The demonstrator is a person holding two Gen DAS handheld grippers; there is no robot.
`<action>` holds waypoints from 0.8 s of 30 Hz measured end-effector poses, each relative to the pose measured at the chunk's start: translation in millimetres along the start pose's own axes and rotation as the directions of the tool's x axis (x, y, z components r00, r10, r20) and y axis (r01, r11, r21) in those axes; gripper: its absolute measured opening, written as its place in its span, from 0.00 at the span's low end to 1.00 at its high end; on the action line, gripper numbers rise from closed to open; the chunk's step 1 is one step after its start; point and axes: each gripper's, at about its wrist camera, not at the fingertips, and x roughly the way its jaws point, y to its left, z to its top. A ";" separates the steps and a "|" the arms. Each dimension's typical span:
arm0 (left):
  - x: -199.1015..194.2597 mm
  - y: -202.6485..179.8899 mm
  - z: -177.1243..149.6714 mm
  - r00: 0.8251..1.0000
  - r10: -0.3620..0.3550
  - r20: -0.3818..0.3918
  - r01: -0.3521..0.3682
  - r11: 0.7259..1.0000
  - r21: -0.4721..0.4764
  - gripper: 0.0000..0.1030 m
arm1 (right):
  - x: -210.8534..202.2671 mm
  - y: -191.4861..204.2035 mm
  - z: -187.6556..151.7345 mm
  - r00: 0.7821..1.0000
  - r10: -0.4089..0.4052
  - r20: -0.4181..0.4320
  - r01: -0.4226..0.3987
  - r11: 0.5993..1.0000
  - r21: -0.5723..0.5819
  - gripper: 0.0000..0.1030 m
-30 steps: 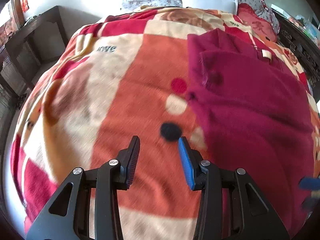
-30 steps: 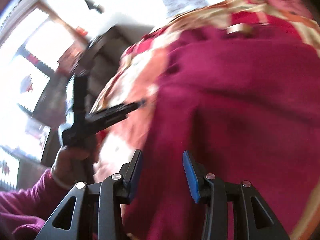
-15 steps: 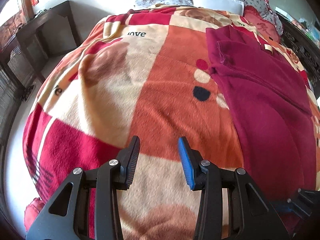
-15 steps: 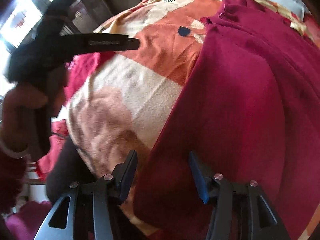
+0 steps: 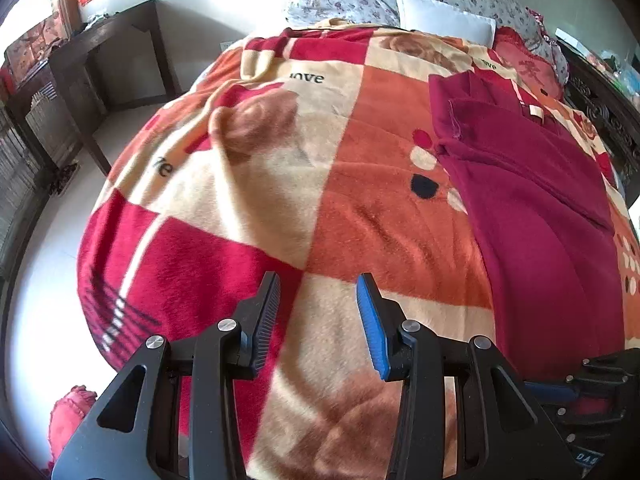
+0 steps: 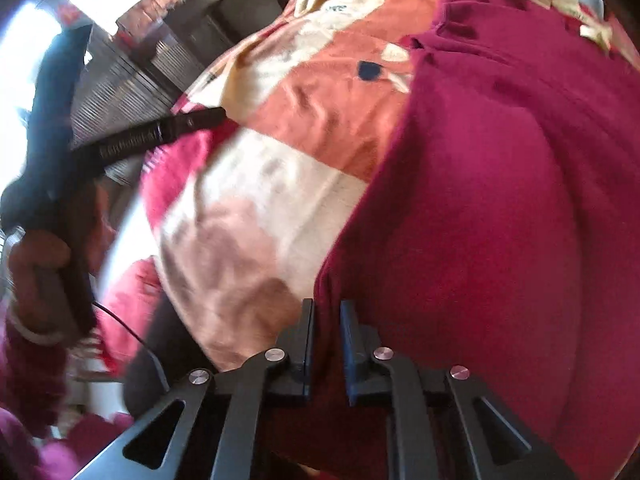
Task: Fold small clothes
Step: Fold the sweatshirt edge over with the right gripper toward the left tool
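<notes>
The right gripper (image 6: 327,330) is closing its jaws on the near left edge of the maroon garment (image 6: 500,208), with the fabric between the pads. The garment lies flat on a patterned blanket (image 6: 280,184). At left, a hand (image 6: 38,276) holds the left gripper (image 6: 160,132) above the blanket.

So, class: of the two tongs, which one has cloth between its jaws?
The right tongs: closing on the near edge of the dark red garment. The left tongs stand open over the blanket, holding nothing.
</notes>
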 end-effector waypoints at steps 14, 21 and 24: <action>-12.2 -31.9 -2.8 0.996 -0.090 -0.017 0.091 0.995 0.041 0.38 | -5.7 12.0 6.0 0.968 0.238 0.080 -0.243 0.968 0.066 0.23; -1.3 -55.9 -24.3 0.982 -0.151 -0.112 0.163 0.982 0.100 0.38 | -117.8 -72.4 -63.8 0.979 -0.048 0.199 0.006 0.978 0.207 0.41; 0.6 -59.3 -35.0 0.970 -0.182 -0.159 0.199 0.975 0.099 0.38 | -146.4 -111.5 -104.4 0.971 -0.167 0.172 0.107 0.945 0.310 0.42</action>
